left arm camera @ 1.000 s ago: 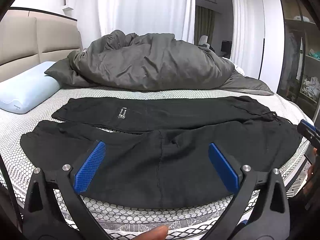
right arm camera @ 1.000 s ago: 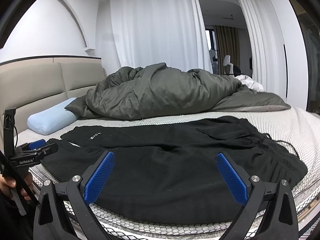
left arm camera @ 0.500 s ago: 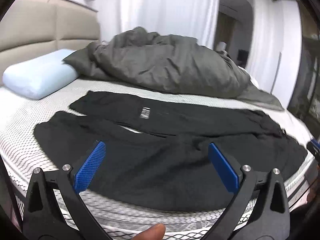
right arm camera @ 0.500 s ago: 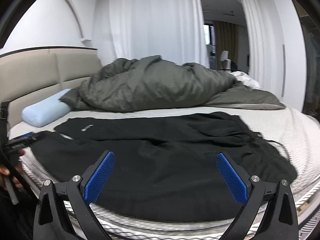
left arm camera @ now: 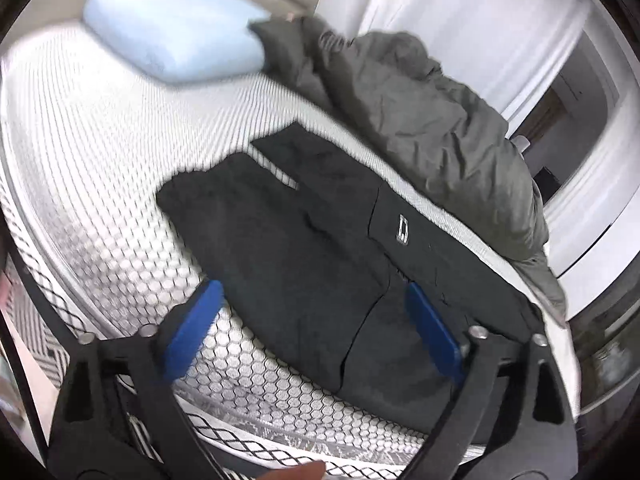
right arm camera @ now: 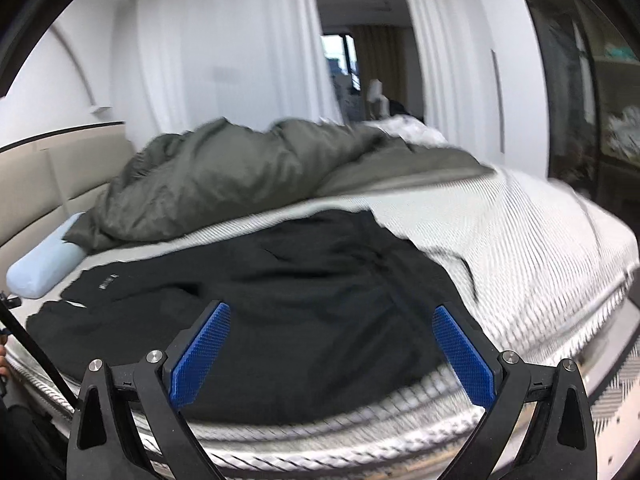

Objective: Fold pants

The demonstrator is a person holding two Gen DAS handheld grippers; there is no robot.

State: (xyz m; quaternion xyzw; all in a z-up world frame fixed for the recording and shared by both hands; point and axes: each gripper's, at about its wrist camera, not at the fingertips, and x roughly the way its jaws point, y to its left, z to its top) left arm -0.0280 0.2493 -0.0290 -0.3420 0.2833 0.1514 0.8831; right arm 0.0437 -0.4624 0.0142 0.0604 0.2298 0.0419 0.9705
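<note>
Beyond both grippers' spread jaws, black pants (left arm camera: 304, 240) (right arm camera: 304, 304) flat.

bare mattress (left arm camera: 100, 184) left of pants (left arm camera: 304, 248), duvet (left arm camera: 420, 100) crowding behind

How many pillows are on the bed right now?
1. A light blue pillow lies at the head of the bed, beside the grey duvet. The duvet could hide another.

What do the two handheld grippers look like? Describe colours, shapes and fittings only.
Both the left gripper and right gripper have matte black, triangular-cutout frames with silver round bolts. Each carries two long, flat blue pads with a fine knurled texture.
</note>
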